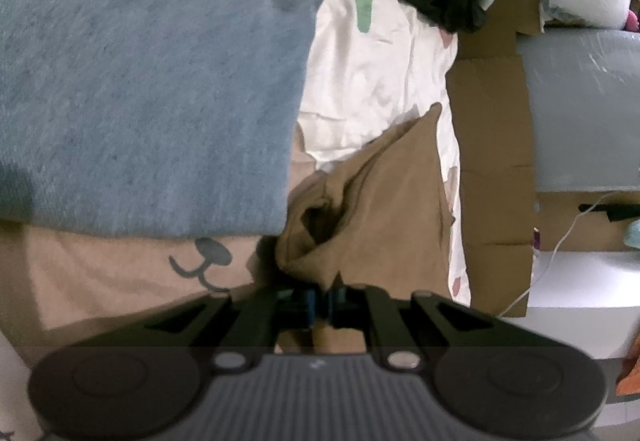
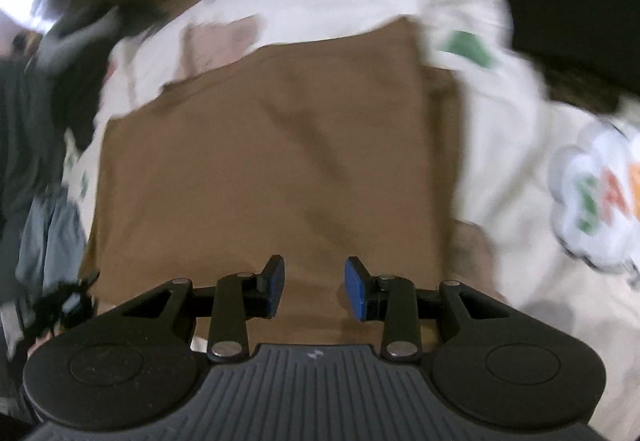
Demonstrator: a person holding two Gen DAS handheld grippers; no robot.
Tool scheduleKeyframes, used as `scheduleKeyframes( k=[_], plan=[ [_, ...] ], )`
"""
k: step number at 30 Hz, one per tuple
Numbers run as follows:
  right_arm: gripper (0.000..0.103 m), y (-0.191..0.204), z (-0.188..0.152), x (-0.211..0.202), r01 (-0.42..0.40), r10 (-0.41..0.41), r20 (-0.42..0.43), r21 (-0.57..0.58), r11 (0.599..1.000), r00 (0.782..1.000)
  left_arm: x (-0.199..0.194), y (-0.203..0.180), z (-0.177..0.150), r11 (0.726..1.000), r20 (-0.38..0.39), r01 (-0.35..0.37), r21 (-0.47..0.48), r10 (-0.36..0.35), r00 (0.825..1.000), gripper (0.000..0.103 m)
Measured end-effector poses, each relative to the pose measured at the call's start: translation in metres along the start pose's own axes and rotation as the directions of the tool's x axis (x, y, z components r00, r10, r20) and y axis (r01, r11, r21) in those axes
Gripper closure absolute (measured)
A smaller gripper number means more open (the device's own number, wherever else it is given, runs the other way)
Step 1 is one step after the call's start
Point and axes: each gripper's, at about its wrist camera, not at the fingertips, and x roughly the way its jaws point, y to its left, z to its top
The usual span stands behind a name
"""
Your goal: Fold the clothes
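Left gripper [image 1: 320, 305] jaws clenched on brown garment [image 1: 372, 209] edge; right gripper [image 2: 315, 289] jaws released.

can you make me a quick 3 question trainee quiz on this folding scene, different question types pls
1. True or false: the left hand-held gripper is shut on the brown garment.
2. Multiple choice: the jaws of the right hand-held gripper are A) clamped on the brown garment, B) open above it, C) holding a blue towel.
3. Fill in: the brown garment lies on a ____ sheet with coloured patches.

Key: 1 true; 2 B; 3 white
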Motion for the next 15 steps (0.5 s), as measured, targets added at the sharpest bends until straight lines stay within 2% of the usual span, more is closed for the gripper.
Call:
scheduleKeyframes(
  k=[3,5,7,11,15],
  plan=[
    [0.067,0.030,-0.001,0.026,0.029,-0.030,-0.008,-0.106,0.994,1.000,0.000,-0.001,0.000,1.000,-0.003,0.003,0.007,-0.003,1.000,0.097],
    [0.067,0.042,-0.007,0.044,0.048,-0.050,-0.013,-0.132,0.990,0.999,-0.001,-0.001,-0.001,1.000,-0.005,0.005,0.005,-0.005,1.000,0.097],
    [0.069,0.046,-0.012,0.065,0.030,-0.034,-0.044,-0.106,0.994,0.998,-0.001,-0.001,-0.001,1.000,-0.007,0.003,0.009,-0.003,1.000,0.097],
    [0.070,0.054,-0.028,0.094,0.011,-0.015,-0.050,-0.091,0.996,0.999,0.001,0.000,-0.001,1.000,-0.008,0.000,0.013,0.000,1.000,0.097],
    [0.070,0.071,-0.042,0.109,0.023,-0.029,-0.042,-0.133,0.991,0.999,0.001,0.001,-0.004,1.000,-0.004,-0.008,0.006,0.008,1.000,0.096]
  ],
)
